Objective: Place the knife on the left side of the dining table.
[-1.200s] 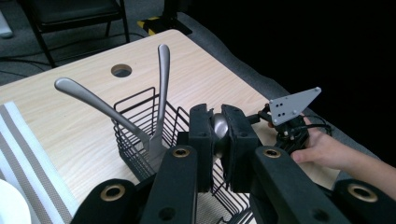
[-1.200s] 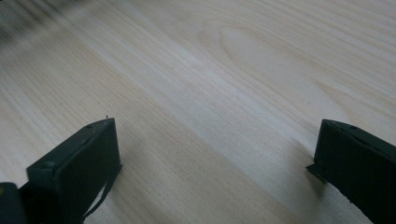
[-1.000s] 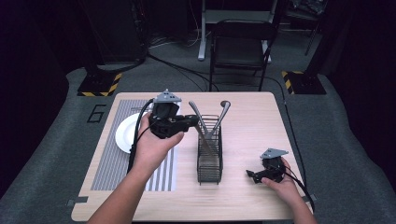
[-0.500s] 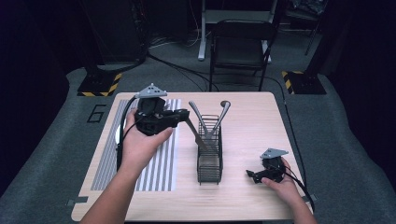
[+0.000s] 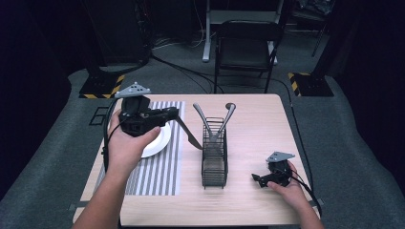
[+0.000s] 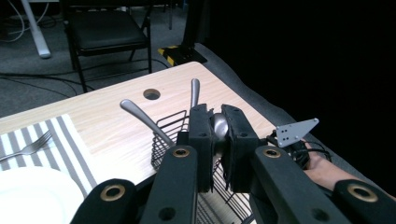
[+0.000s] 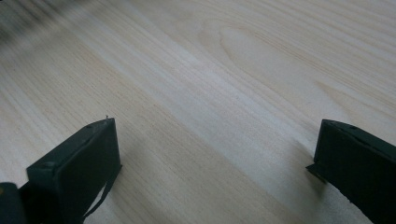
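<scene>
While the right gripper point(image 5: 261, 180) rests low on the wooden table point(image 5: 258, 119) near its front right corner, its jaws spread wide over bare wood, the left gripper point(image 5: 174, 114) is raised above the white plate point(image 5: 160, 140) and striped placemat point(image 5: 162, 171). It is clenched on a metal knife point(image 5: 188, 136), which slants down toward the black wire caddy point(image 5: 214, 157) holding 2 utensil handles point(image 5: 228, 114). A fork point(image 6: 28, 147) lies on the placemat.
</scene>
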Demonstrator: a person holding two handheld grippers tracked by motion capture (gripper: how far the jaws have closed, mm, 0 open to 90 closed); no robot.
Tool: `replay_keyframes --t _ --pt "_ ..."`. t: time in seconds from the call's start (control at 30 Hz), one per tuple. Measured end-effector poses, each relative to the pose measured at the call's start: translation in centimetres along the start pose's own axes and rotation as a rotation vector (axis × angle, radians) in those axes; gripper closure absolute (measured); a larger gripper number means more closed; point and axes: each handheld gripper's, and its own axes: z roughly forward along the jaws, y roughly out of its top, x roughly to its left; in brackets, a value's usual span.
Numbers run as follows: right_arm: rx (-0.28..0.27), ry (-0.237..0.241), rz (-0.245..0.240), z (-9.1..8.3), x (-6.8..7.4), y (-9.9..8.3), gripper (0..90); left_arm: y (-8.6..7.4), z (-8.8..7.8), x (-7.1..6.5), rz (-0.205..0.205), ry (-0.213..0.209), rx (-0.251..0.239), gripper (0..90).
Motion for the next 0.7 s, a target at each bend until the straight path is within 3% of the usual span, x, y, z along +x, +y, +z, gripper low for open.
replay_keyframes --t 0.2,0.7 --pt "0.001 0.001 0.0 0.0 0.0 0.0 0.0 -0.4 -0.3 0.9 -0.013 0.015 0.009 83.4" --pt "0.001 0.001 0.0 0.0 0.0 0.0 0.0 -2.9 1.4 4.5 -0.12 0.064 0.052 83.4"
